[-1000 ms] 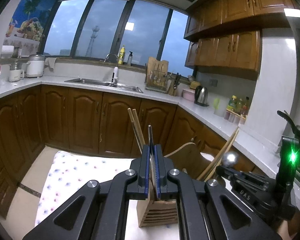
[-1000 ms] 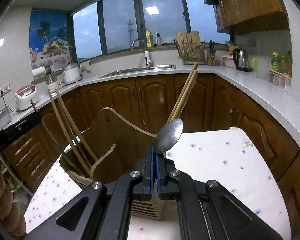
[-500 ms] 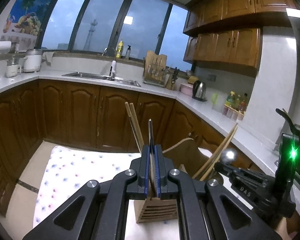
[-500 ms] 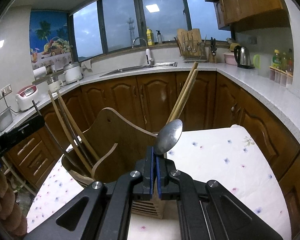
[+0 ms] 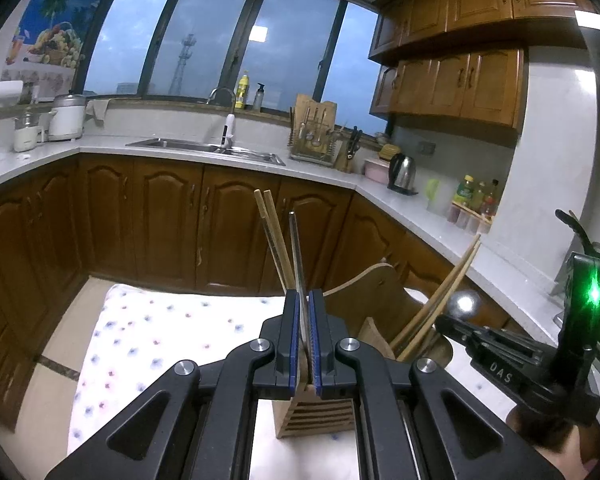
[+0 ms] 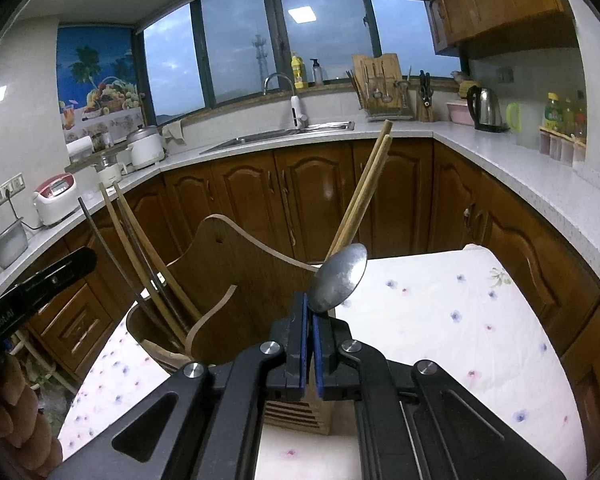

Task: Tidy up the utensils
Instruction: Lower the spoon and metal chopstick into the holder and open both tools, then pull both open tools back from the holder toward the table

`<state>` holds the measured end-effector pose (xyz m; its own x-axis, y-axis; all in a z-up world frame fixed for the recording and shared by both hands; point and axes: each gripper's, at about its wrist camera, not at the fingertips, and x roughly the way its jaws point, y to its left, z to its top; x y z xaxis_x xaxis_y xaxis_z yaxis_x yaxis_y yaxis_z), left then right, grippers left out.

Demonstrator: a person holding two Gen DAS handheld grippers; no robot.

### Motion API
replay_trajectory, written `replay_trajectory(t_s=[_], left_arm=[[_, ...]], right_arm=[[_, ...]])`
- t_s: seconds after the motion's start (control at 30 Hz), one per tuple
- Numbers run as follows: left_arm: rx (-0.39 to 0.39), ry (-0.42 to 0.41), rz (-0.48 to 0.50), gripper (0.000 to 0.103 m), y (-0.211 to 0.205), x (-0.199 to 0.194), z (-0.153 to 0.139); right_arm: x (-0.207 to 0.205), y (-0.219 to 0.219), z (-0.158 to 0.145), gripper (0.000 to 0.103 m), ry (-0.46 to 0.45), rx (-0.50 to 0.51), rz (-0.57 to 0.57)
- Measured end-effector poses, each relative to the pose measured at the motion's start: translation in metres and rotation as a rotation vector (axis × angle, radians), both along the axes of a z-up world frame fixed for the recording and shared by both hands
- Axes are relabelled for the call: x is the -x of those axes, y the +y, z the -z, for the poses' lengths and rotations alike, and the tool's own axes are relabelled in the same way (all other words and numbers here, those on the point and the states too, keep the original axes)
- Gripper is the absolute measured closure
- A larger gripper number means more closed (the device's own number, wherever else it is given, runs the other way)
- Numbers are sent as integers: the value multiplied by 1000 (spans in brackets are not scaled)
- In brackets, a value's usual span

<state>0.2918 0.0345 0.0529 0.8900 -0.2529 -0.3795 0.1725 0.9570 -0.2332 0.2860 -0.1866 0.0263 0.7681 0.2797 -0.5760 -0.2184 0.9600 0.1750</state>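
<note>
Kitchen bg — right gripper (image 5: pixel 466 312) body reads "DAS".

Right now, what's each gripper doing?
Left gripper: closed on a thin metal utensil.
Right gripper: closed on a metal spoon, its jaws just easing apart.

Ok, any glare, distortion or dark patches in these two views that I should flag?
Left wrist view: a green LED flares on the other gripper, the spoon bowl blows out white, fisheye bends the countertop. Right wrist view: a ceiling light reflects in the window, corners go black, the spoon bowl stays sharp.
</note>
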Motion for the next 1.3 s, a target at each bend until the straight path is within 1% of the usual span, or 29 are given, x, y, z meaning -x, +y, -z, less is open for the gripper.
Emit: replay_trajectory(t_s=[0.2,0.3,0.33,0.37,0.43,0.5,0.57,0.6,0.67,0.7,0.77,0.8,0.87,0.9,0.97,1.07,1.17,1.3], left_arm=[[-4,2,2,100,-1,2,-1],[-4,4,0,95,-1,3,-1],[-3,6,1,90,-1,3,-1],[-3,8,-1,83,-1,4,-1],[-5,6,-10,81,0,7,-1],[-5,11,-5,76,-1,10,-1],[-9,9,-10,58,-1,15,-1],[-12,4,-15,55,0,17,-2],[-18,0,-23,42,0,21,-2],[-19,1,-27,40,1,23,-2],[-18,6,-27,37,3,26,-1],[-20,12,-28,36,4,28,-1],[-21,14,-40,24,7,33,-2],[-20,12,-46,22,8,34,-4],[-19,15,-60,14,10,41,-5],[-3,14,-73,10,17,48,-6],[5,18,-82,9,21,58,-6],[11,20,-84,9,25,66,-6]], right_arm=[[0,-3,-4,93,-2,-17,8],[3,-5,-6,83,-10,-23,19],[4,-6,-7,75,-12,-25,24],[5,-7,-7,69,-13,-27,28],[6,-10,-8,66,-14,-32,36],[8,-12,-8,66,-9,-36,42],[8,-14,-6,62,-1,-43,44],[9,-14,-6,61,1,-44,45],[11,-15,-5,54,2,-49,46],[12,-14,-5,54,2,-49,45],[14,-14,-5,46,2,-47,45],[15,-15,-5,44,1,-50,44],[15,-15,-5,36,0,-53,42],[17,-15,-6,34,-2,-53,41],[21,-15,-7,26,-6,-60,38],[27,-15,-9,22,-16,-61,34],[34,-14,-10,18,-22,-60,32],[41,-15,-9,17,-15,-61,29]])
